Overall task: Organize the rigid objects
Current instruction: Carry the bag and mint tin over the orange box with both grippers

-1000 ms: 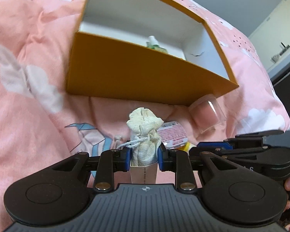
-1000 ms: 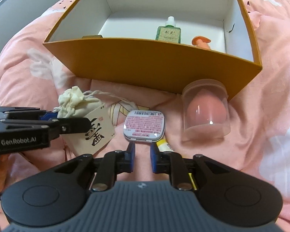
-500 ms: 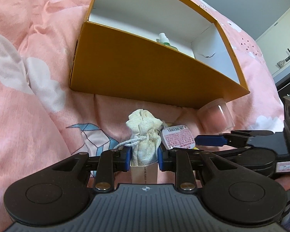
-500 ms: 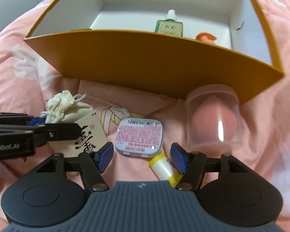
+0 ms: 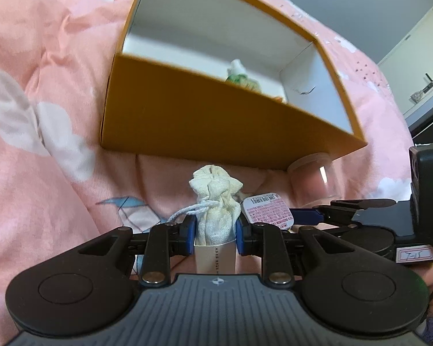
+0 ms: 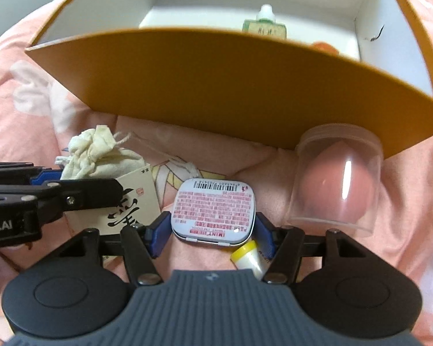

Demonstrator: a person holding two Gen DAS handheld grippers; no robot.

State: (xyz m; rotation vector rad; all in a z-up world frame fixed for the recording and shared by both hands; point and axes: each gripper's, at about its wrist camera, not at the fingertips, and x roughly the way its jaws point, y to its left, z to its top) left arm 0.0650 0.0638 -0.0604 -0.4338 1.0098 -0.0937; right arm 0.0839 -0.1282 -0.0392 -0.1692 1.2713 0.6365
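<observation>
Now the closing right gripper (image 6: 212, 227) should centre on the tin (image 6: 213, 210), not yet pinched, avoiding the tube (image 6: 249, 258); the left gripper (image 5: 215, 236) clamps the pouch (image 5: 216, 210).

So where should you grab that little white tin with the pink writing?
By its two side edges, coming down from above. The tin lies flat, label up, so only its thin rounded sides give a hold. The right hand-held gripper already straddles it, jaws closing, pads not yet pressing.

Both wrist views look steeply down, close, sharing the orange box (image 5: 216, 127)
</observation>
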